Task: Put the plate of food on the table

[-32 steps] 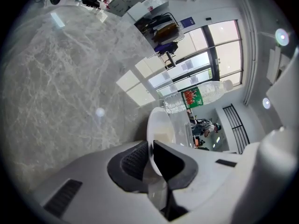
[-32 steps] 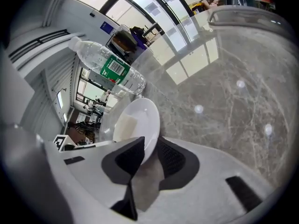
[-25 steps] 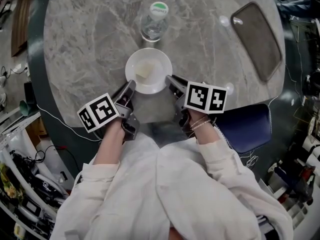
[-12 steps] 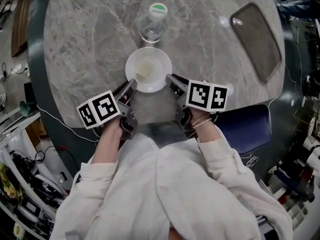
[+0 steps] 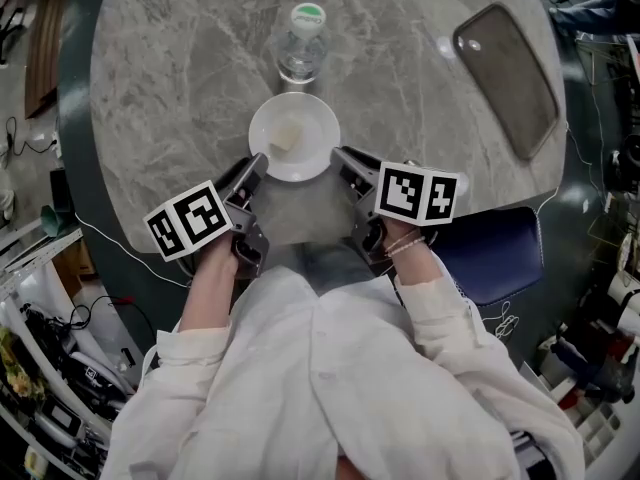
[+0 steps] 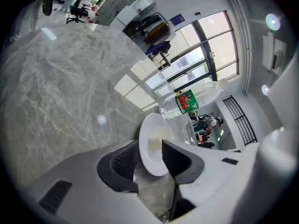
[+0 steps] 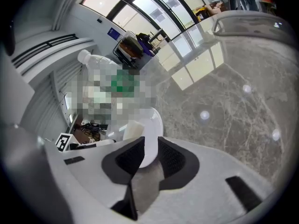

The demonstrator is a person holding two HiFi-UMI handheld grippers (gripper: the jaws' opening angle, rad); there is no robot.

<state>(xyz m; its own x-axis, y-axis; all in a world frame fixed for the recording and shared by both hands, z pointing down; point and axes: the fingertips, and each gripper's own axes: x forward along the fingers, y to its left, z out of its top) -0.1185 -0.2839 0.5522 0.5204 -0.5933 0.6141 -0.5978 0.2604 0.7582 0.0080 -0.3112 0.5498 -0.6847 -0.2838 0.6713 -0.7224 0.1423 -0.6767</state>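
Note:
A white plate (image 5: 294, 134) with a pale piece of food (image 5: 286, 136) rests on the grey marble table (image 5: 180, 78), near its front edge. My left gripper (image 5: 258, 160) is at the plate's near-left rim. In the left gripper view the rim (image 6: 154, 143) lies between the jaws, which are opening, with a gap beside the left pad. My right gripper (image 5: 340, 156) is at the near-right rim. In the right gripper view its pads close tightly on the plate (image 7: 152, 134), beside the food (image 7: 133, 130).
A clear water bottle (image 5: 301, 43) with a green cap stands just behind the plate. A dark rectangular tray (image 5: 505, 76) lies at the table's far right. A blue chair (image 5: 495, 258) stands by the right front edge. Cables and clutter lie on the floor at the left.
The left gripper's jaws have spread off the plate's rim and that hand has drawn back a little to the left. The right gripper has stayed on the rim.

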